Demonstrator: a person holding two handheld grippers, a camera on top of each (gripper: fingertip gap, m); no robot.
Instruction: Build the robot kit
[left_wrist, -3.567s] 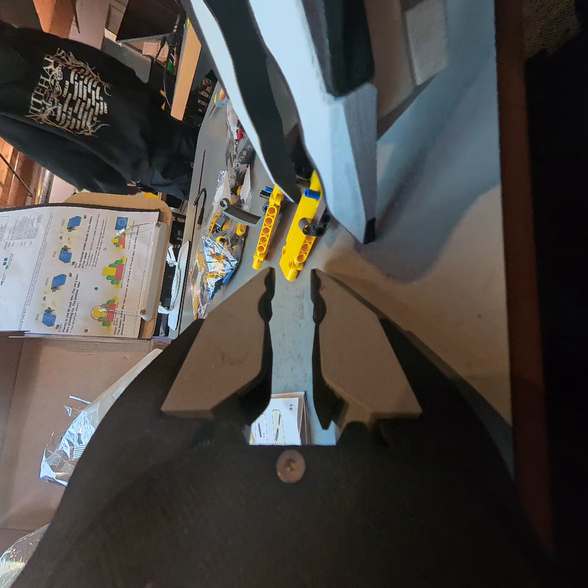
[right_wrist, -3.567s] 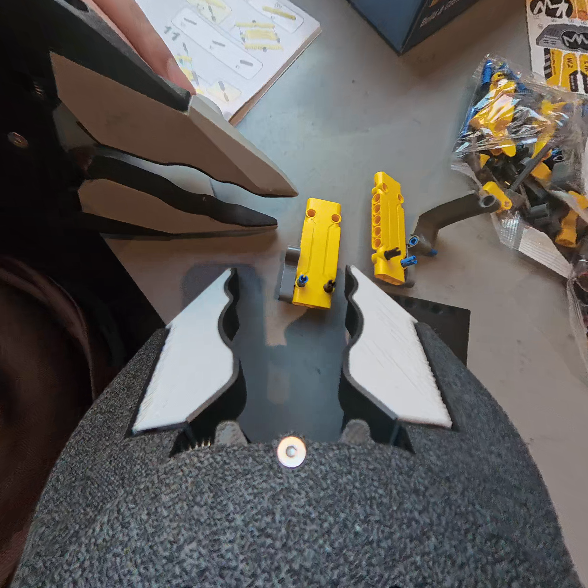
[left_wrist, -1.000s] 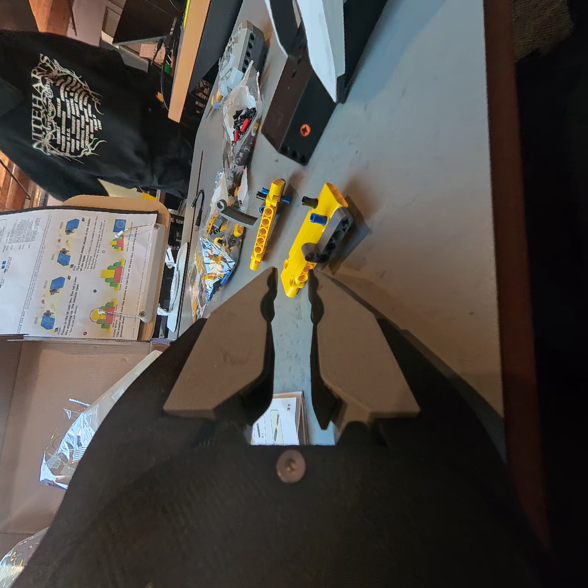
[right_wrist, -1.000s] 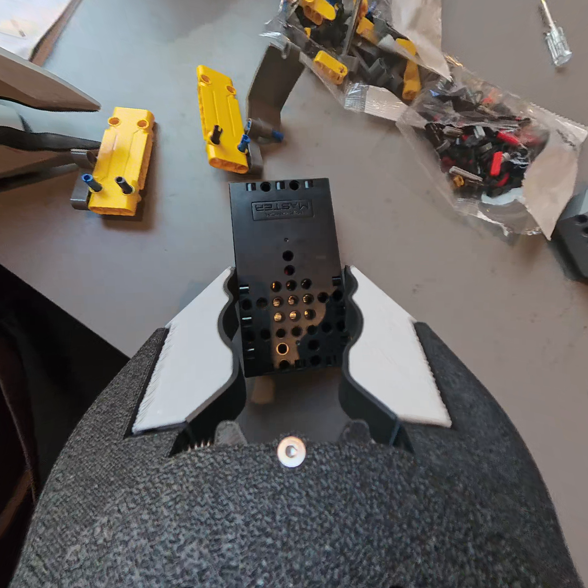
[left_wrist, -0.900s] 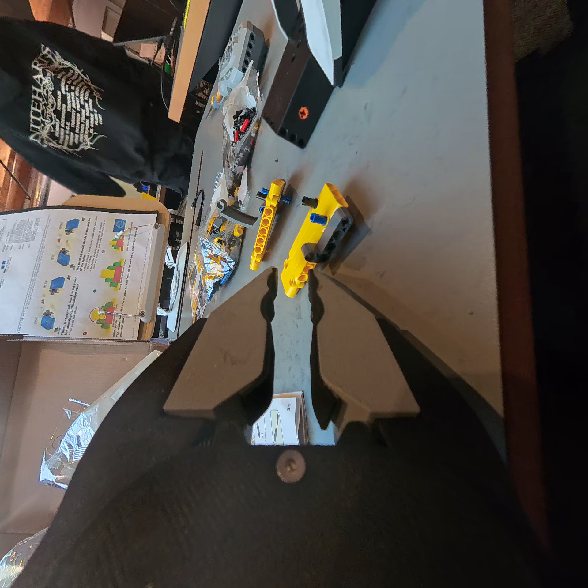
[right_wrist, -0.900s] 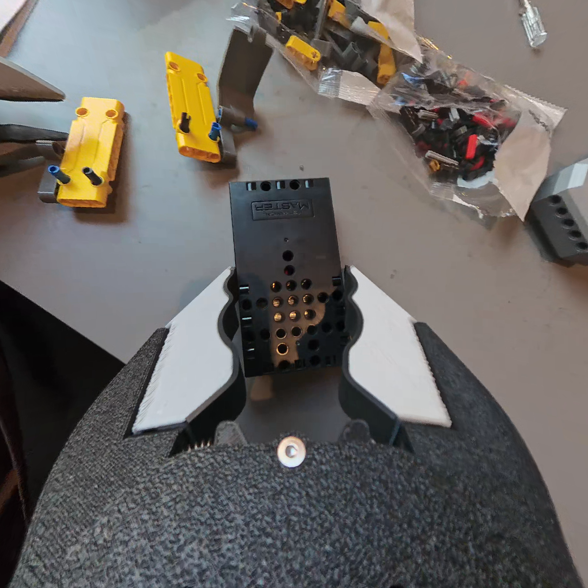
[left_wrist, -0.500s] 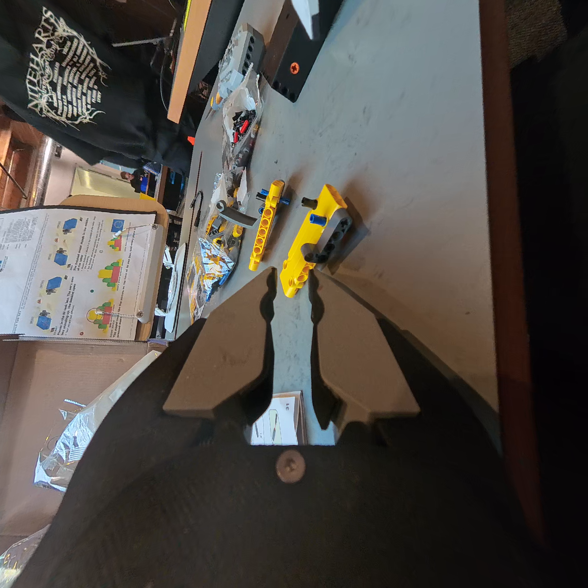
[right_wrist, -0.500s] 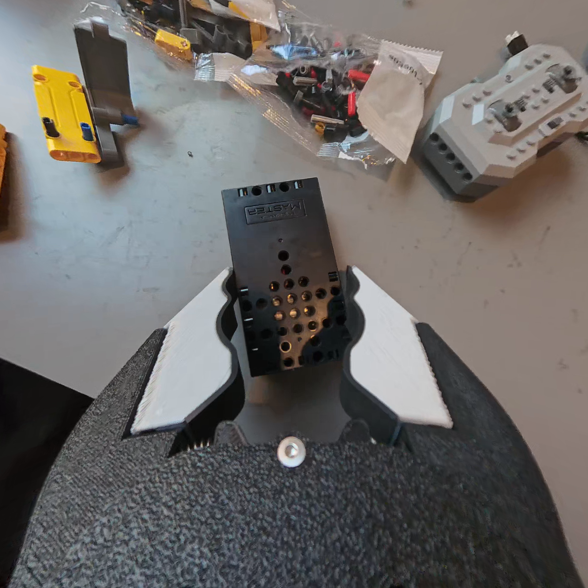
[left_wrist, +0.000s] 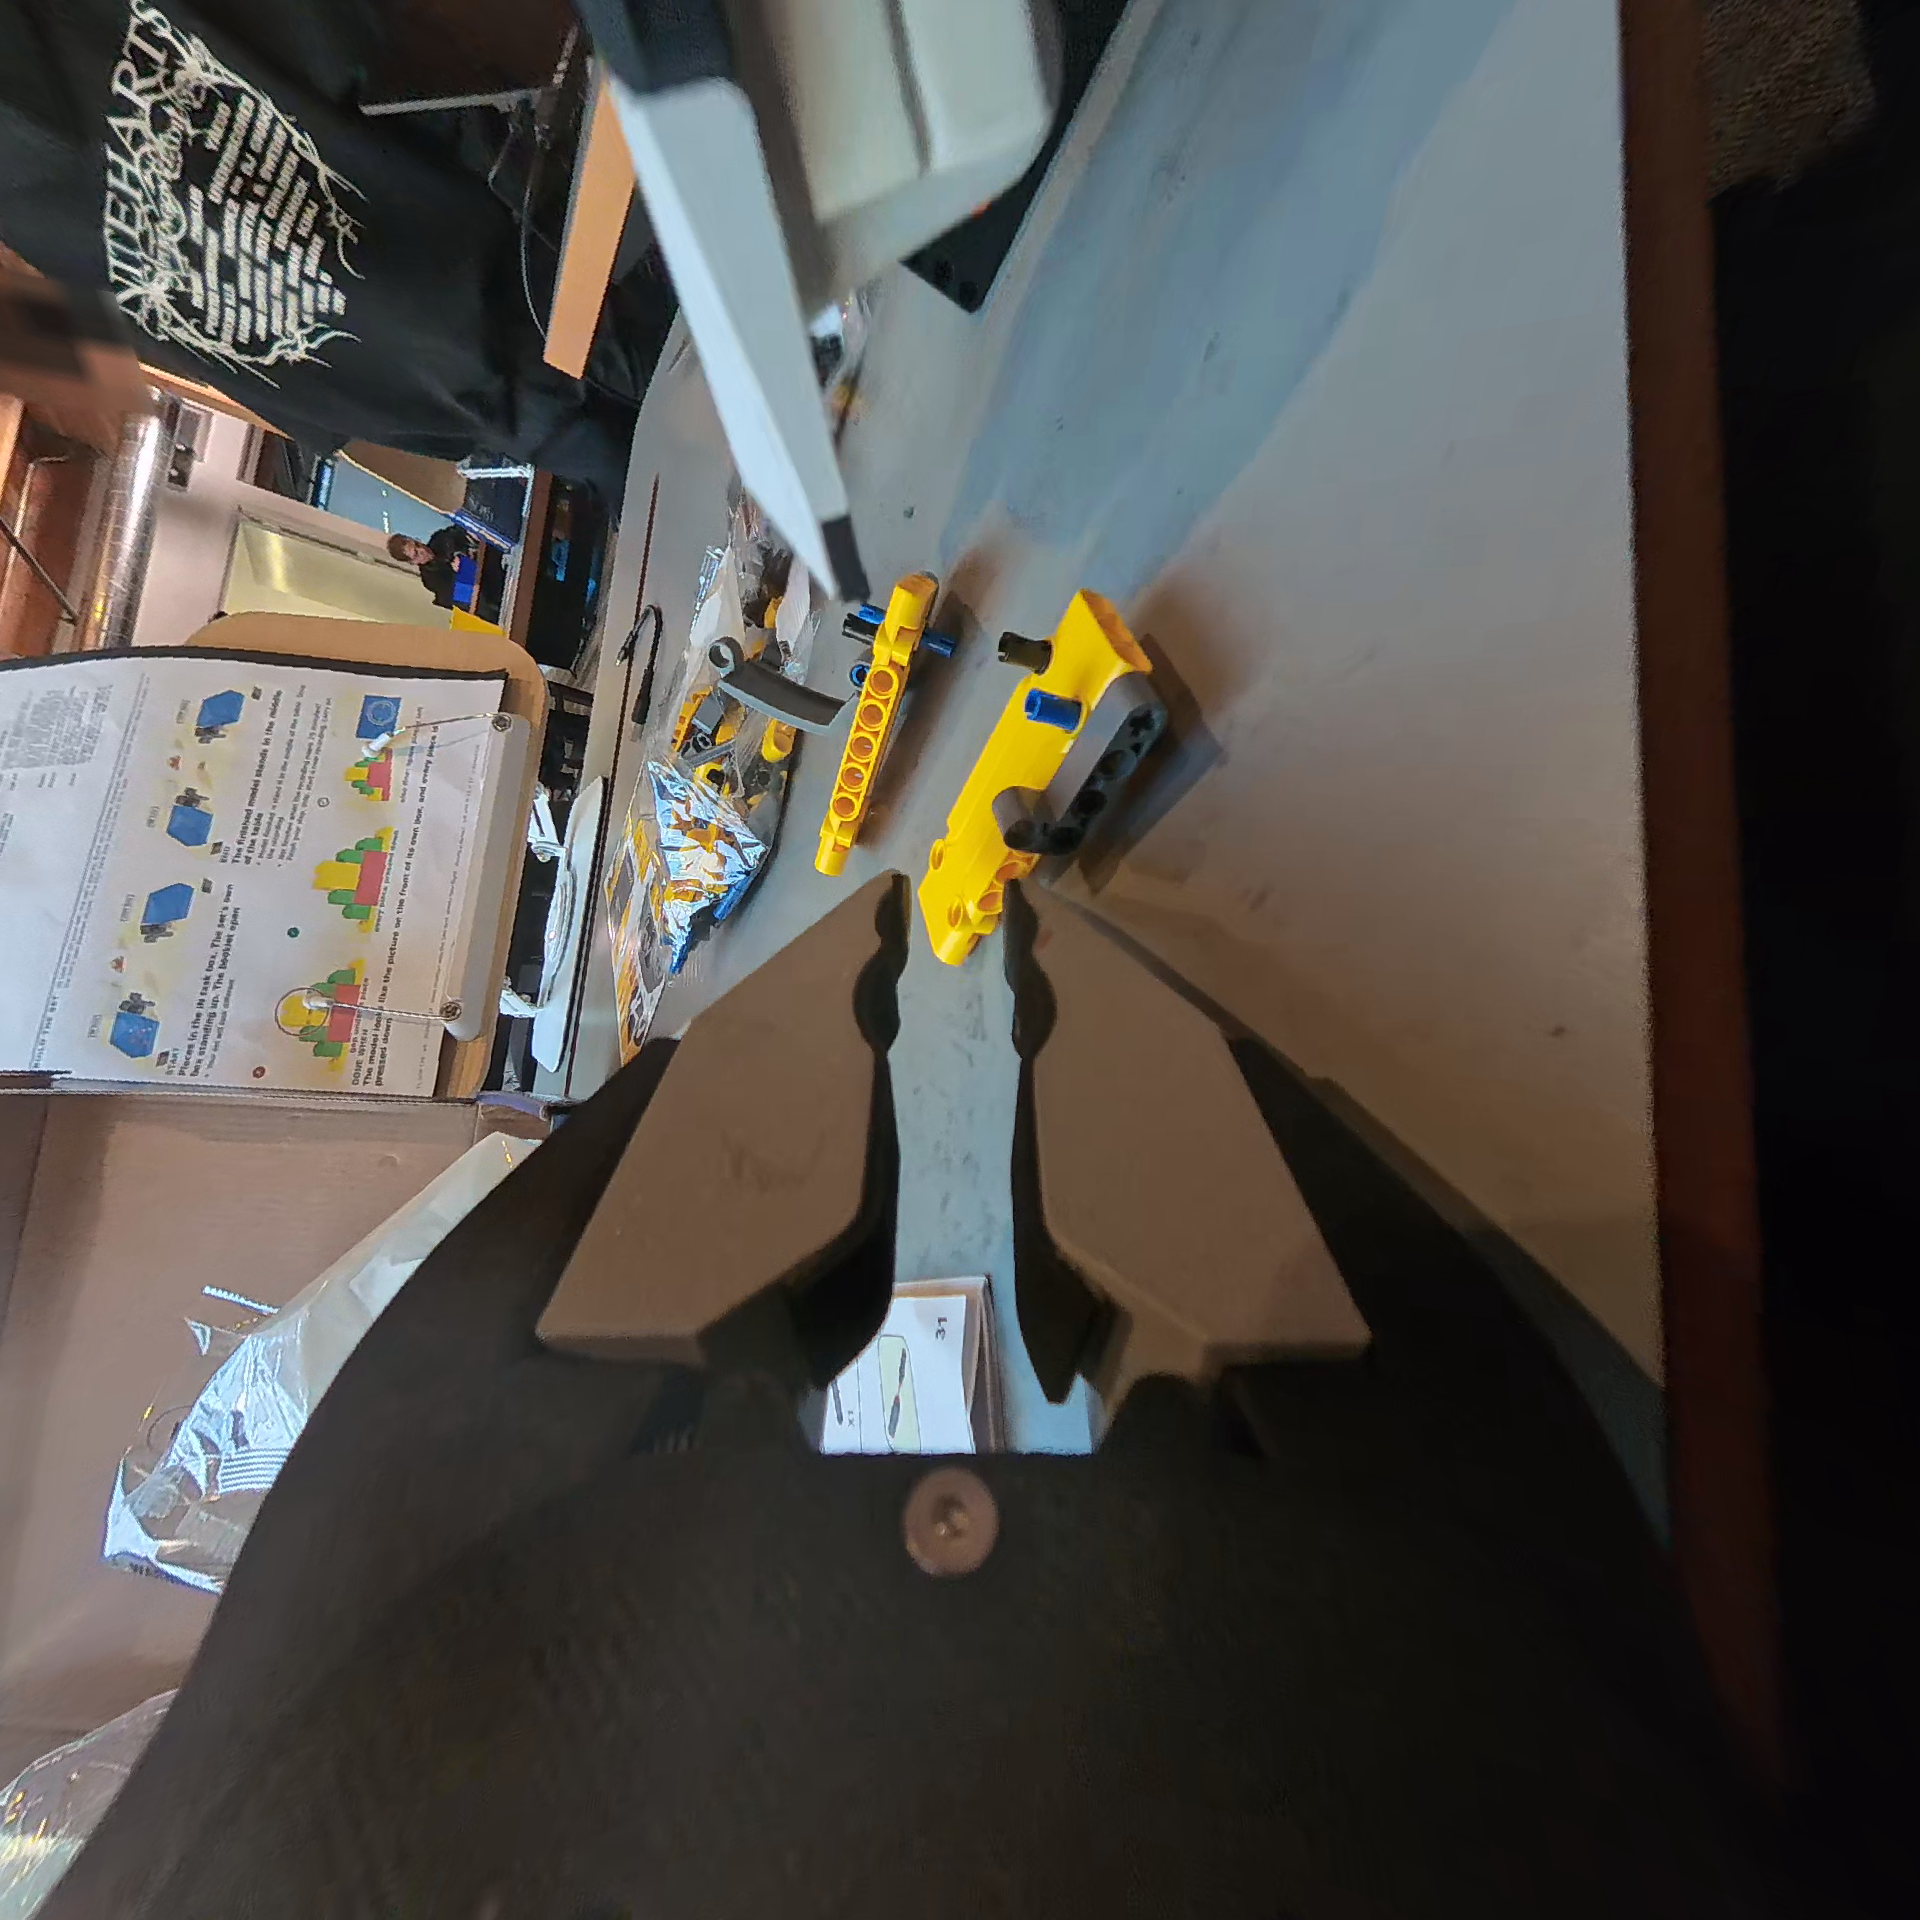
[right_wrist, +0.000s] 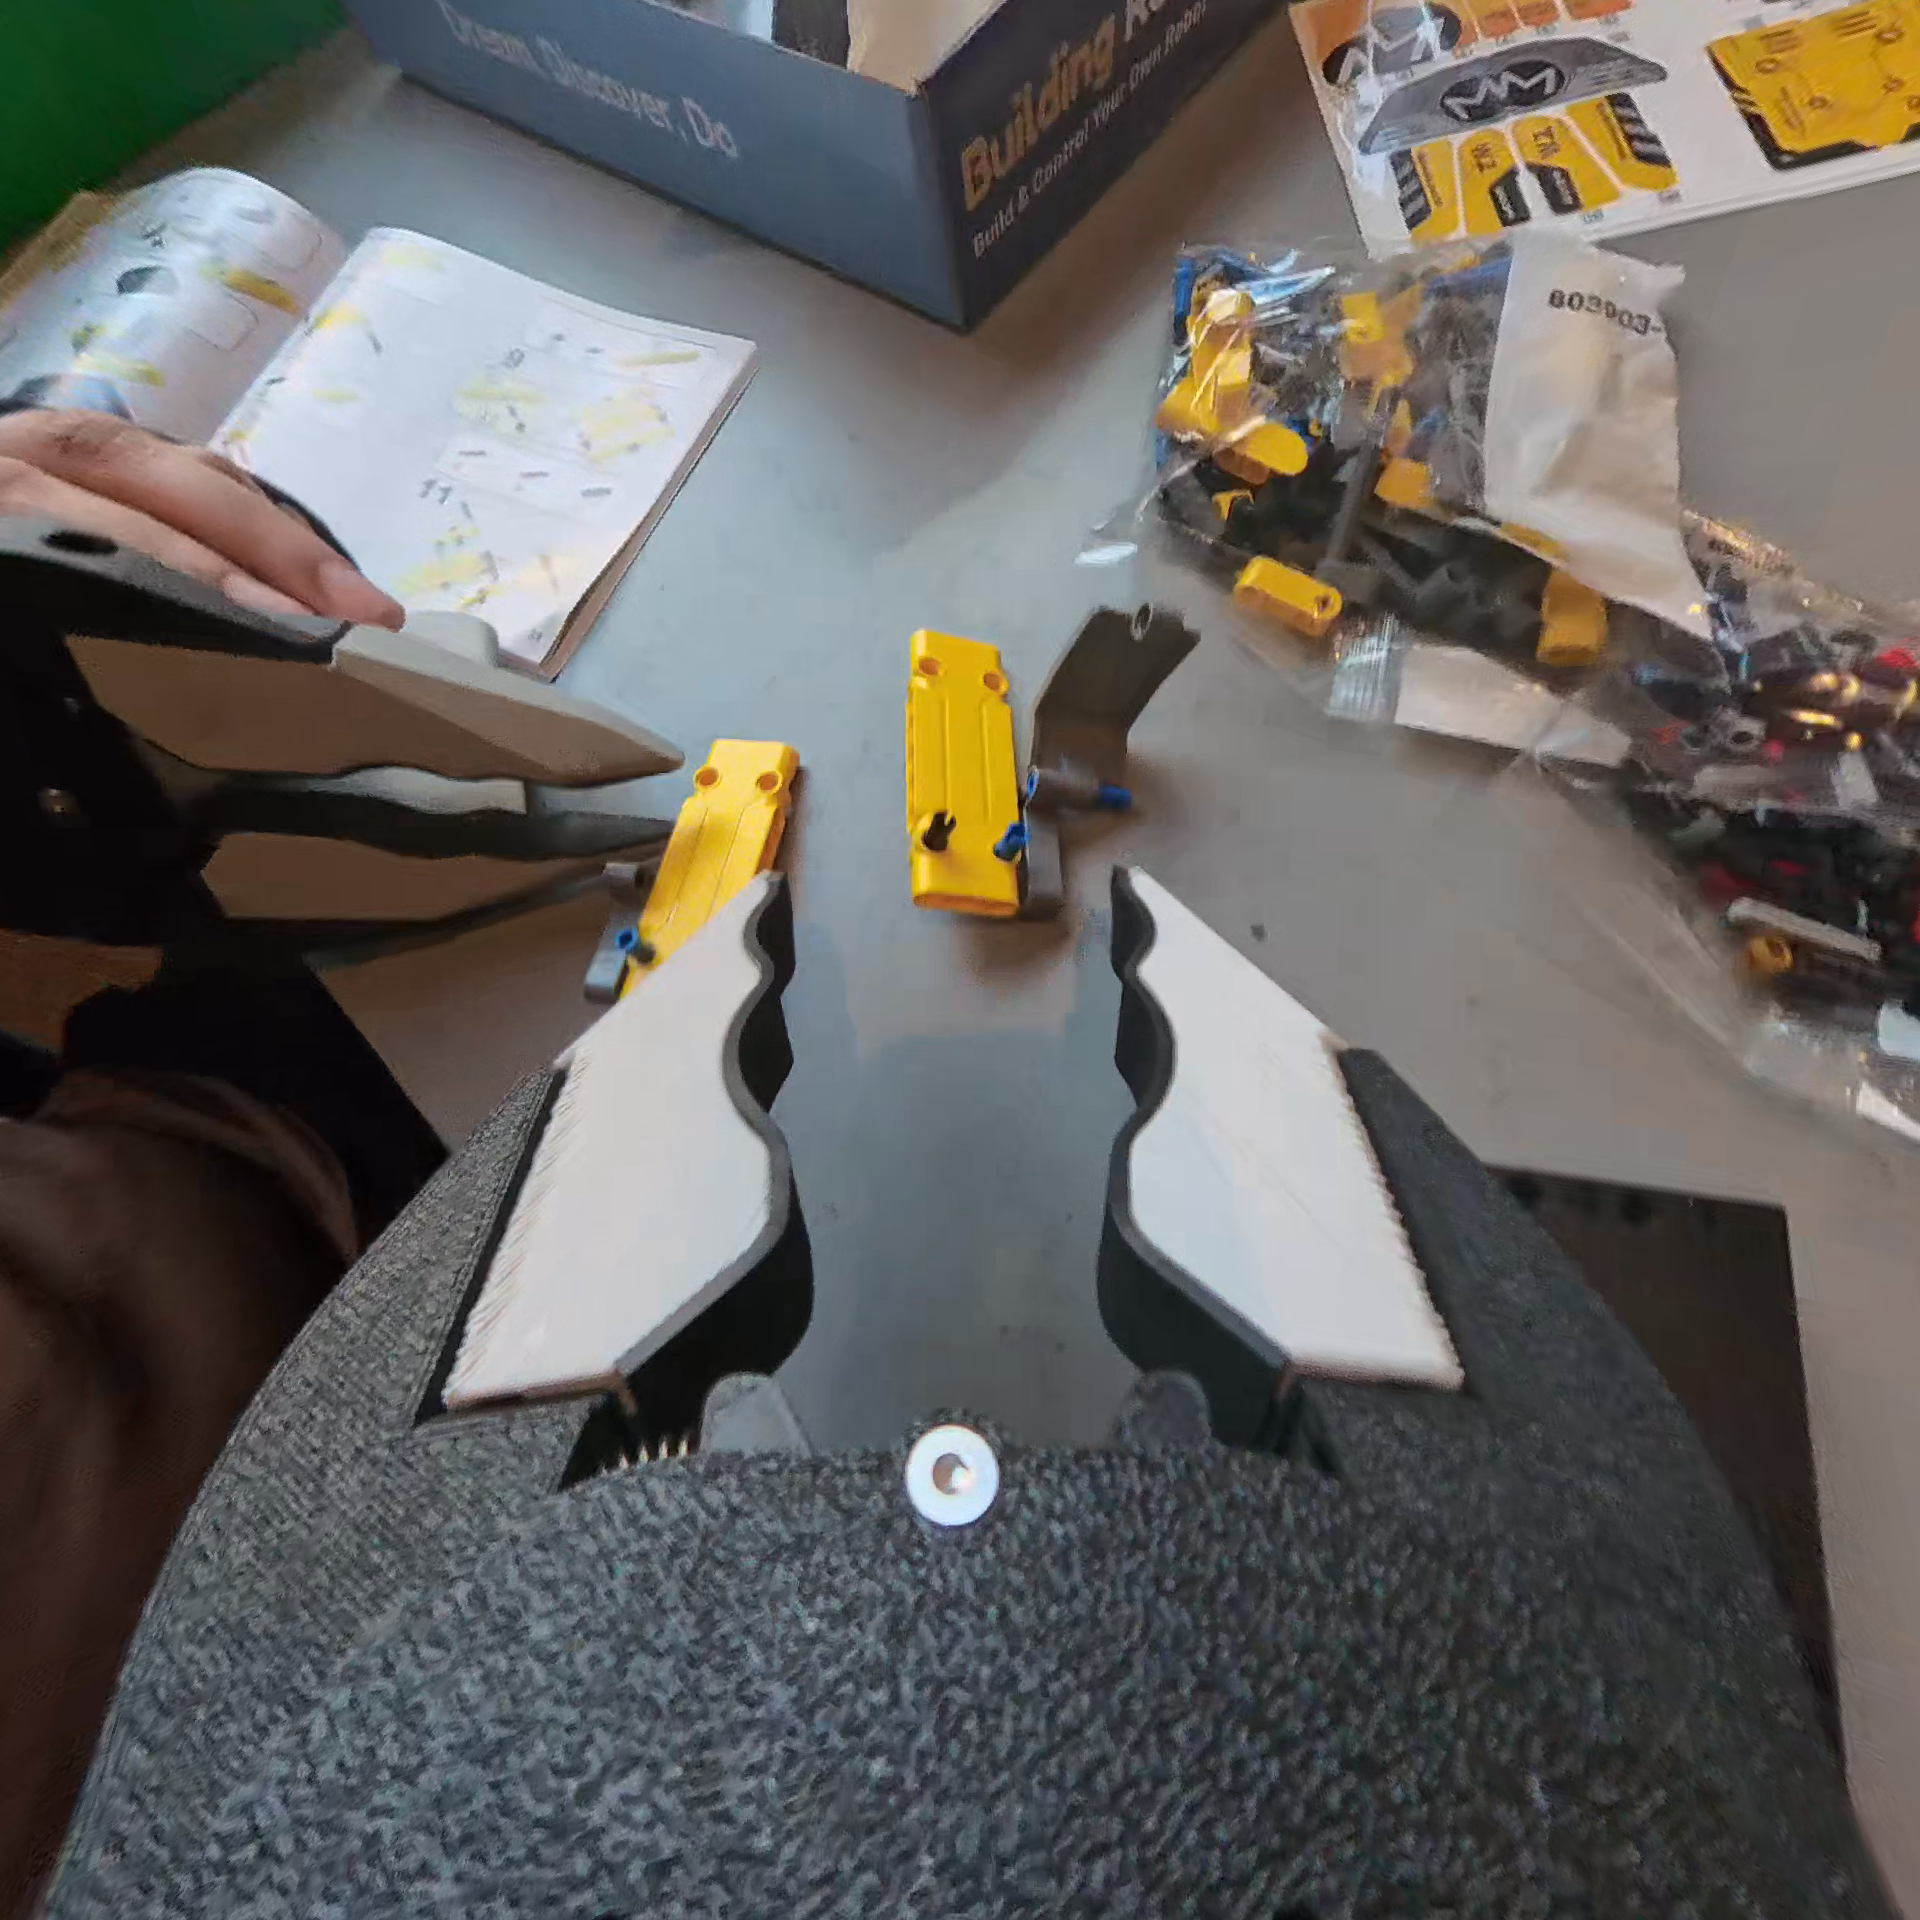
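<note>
In the left wrist view, my left gripper (left_wrist: 954, 902) lies low over the grey table with its jaws a narrow gap apart and empty. Its tips flank the near end of a yellow panel (left_wrist: 1023, 769) with a grey beam and blue and black pins. A second yellow panel (left_wrist: 871, 727) lies beside it. My right gripper (right_wrist: 945, 883) is open and empty, just short of that second panel (right_wrist: 961, 774). The first panel (right_wrist: 727, 831) lies by its left finger. The left gripper (right_wrist: 665, 795) shows there too, held by a hand (right_wrist: 177, 509).
A black perforated block (right_wrist: 1662, 1278) lies behind my right finger. A grey curved piece (right_wrist: 1101, 686), bags of parts (right_wrist: 1455, 468), an open booklet (right_wrist: 499, 436), a blue box (right_wrist: 831, 135) and a sticker sheet (right_wrist: 1558, 104) surround the panels. The table's brown edge (left_wrist: 1662, 935) runs alongside.
My right gripper has let go of the black block, which now lies on the table, and has swung back to the yellow panels, open. My left gripper has stayed put.
</note>
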